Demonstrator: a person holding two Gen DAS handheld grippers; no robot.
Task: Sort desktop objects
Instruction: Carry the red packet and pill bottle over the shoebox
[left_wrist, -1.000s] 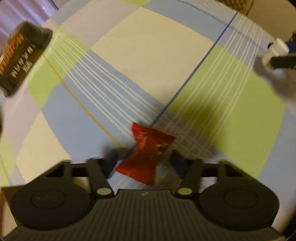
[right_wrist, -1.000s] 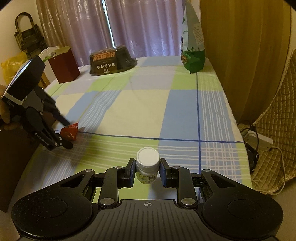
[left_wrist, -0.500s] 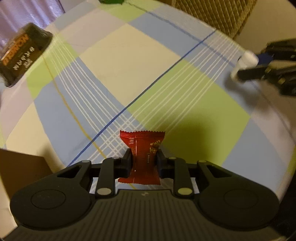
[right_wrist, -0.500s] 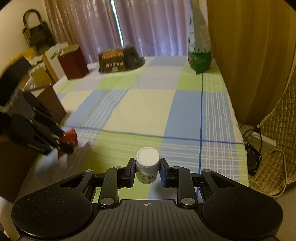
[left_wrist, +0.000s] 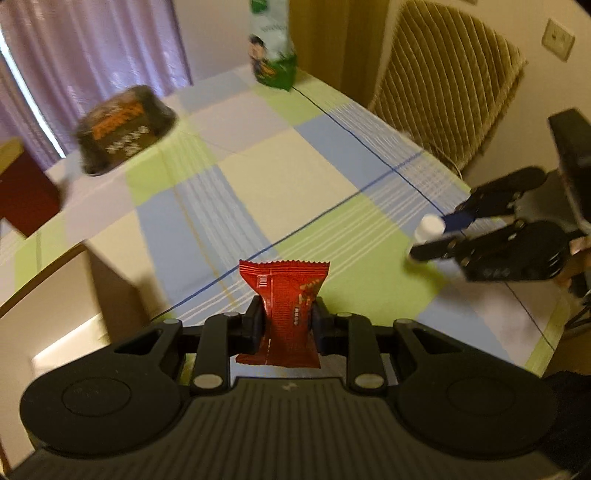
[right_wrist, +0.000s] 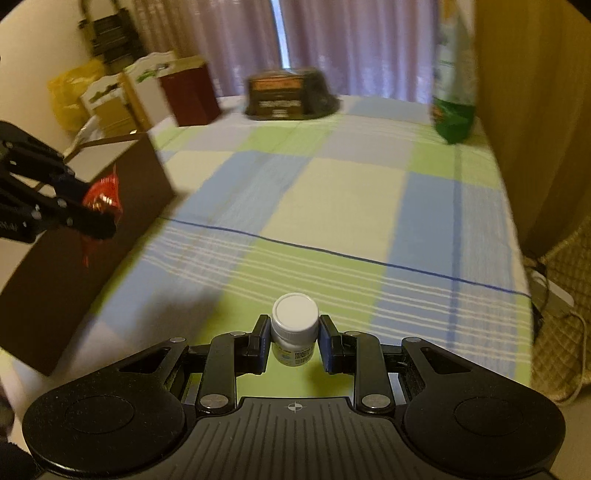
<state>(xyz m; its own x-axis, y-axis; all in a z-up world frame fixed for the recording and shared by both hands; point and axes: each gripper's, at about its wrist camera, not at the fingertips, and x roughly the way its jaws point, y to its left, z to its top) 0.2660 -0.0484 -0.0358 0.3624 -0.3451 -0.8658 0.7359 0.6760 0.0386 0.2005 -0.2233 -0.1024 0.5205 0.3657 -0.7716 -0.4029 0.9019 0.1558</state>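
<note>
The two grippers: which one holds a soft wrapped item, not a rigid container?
The left gripper: its fingers pinch a red snack packet, creased at the waist. The right gripper holds a small white-capped bottle.

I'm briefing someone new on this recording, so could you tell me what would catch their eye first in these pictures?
First, the red snack packet pinched upright in the left gripper, lifted beside the brown box at the table's left edge. Next, the small white-capped bottle clamped in the right gripper over the near end of the checked tablecloth. At the far end stand a dark snack tub and a tall green bag.
</note>
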